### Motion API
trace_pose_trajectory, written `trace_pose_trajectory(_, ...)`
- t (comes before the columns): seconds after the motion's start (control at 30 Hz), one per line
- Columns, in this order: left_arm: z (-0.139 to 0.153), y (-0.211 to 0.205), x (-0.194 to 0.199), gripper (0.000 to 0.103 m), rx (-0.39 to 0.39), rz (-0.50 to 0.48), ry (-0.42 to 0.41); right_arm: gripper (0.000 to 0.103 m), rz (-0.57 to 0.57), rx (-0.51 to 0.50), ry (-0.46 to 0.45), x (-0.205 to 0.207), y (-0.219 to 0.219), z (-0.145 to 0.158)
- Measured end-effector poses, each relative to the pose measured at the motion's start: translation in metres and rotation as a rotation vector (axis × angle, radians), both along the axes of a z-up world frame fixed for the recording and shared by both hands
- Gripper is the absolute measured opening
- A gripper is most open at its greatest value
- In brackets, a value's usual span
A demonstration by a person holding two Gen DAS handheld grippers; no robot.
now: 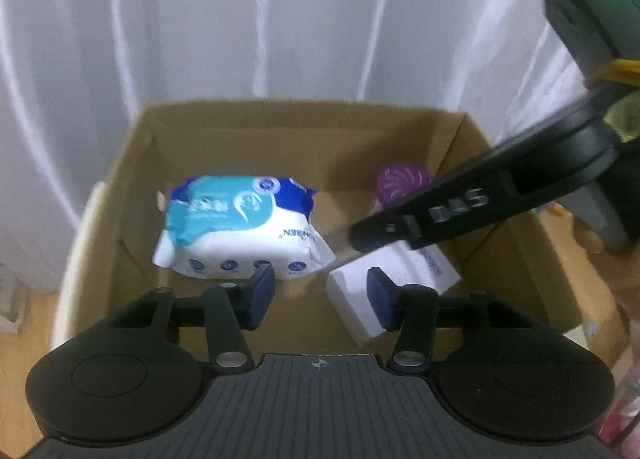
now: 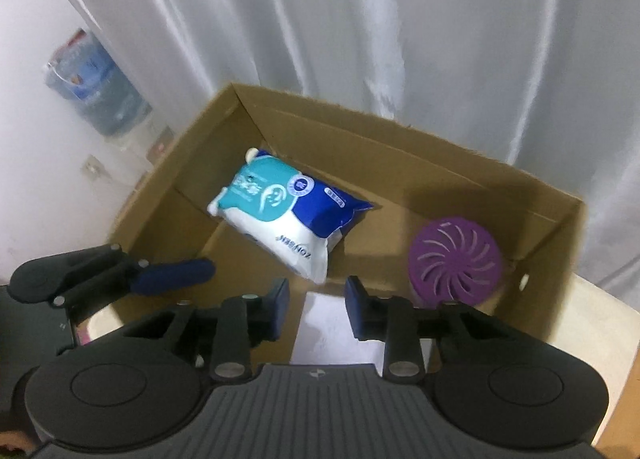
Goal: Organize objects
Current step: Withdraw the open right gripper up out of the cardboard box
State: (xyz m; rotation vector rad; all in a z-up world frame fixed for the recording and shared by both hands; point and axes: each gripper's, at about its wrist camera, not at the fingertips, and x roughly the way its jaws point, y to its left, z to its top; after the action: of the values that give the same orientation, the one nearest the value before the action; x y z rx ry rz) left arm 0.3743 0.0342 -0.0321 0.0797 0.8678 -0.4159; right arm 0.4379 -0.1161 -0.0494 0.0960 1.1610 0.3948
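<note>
Between my right gripper [image 2: 317,305] pads, slightly parted and gripping nothing, lies the white rectangular box [image 2: 332,333] (long axis running away from me) inside the brown cardboard carton [image 2: 400,139]; my left gripper [image 1: 321,297] hangs empty.

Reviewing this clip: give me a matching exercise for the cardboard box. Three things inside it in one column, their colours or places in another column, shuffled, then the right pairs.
Things:
1. wet wipes pack
2. round slotted lid
3. white box

Descriptions:
A. purple, near the right wall of the cardboard box in the right wrist view
B. plain white, nearest the cameras, at the box's near side
C. teal, blue and white, lying toward the left of the box floor

Pairs: 1-C, 2-A, 3-B
</note>
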Motion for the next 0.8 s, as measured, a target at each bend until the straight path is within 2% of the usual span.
trace_pose_trajectory(0.13, -0.010, -0.004, 0.016, 0.049, -0.011, -0.052, 0.059, 0.029, 0.032, -0.023, 0.051, 0.019, 0.013, -0.019)
trace_pose_trajectory(0.3, -0.022, -0.003, 0.029, 0.049, -0.079, -0.086, 0.173, 0.029, 0.063, -0.041, 0.118, 0.030, 0.019, -0.039)
trace_pose_trajectory(0.47, -0.029, 0.001, 0.032, 0.049, -0.125, -0.093, 0.231, 0.029, 0.068, -0.028, 0.155, 0.029, 0.013, -0.044)
trace_pose_trajectory(0.6, -0.030, 0.001, 0.025, 0.049, -0.151, -0.099, 0.247, 0.029, 0.056, -0.029, 0.173, 0.020, 0.005, -0.044)
trace_pose_trajectory(0.8, -0.020, -0.010, 0.005, 0.050, -0.119, -0.098, 0.184, 0.029, -0.005, 0.000, 0.176, 0.007, -0.014, -0.036)
